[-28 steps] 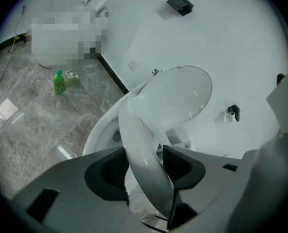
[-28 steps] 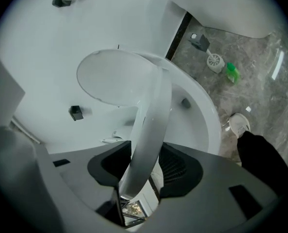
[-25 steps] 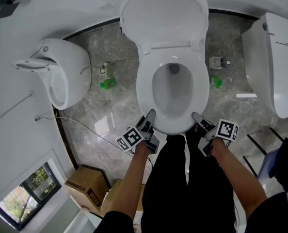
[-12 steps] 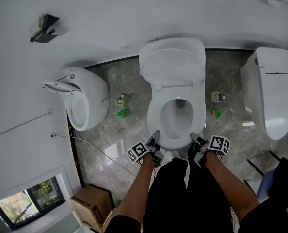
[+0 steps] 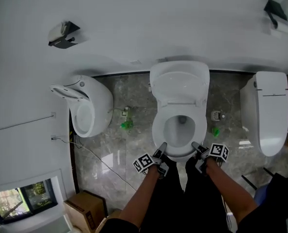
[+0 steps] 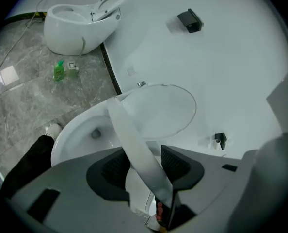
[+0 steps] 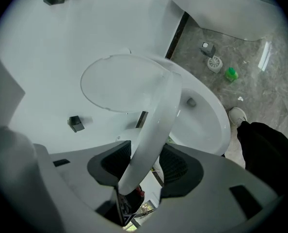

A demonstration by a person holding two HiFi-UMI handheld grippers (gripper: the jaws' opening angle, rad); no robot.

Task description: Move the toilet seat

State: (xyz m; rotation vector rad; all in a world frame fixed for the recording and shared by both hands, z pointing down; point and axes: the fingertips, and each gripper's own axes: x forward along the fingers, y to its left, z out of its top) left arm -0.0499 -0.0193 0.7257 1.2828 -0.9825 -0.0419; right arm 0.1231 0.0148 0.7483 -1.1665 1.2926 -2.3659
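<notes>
Seat [image 5: 157,130] tilted up at its front, clear of bowl [image 5: 179,131], lid [image 5: 179,84] open behind; left gripper [image 5: 161,147] pinches the front-left rim, jaws just closing; right gripper [image 5: 196,146] pinches the front-right rim, jaws just easing wider.

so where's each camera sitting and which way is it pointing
Head view: on the person's head, looking steeply down at the toilet seat and floor; both forearms, left gripper, right gripper show.
Left gripper view: rides the left gripper, looking along its fingers, which have just closed further on the seat, toward the wall.
Right gripper view: rides the right gripper; its fingers, just opened slightly, hold the seat.
Both gripper views share the raised lid.
</notes>
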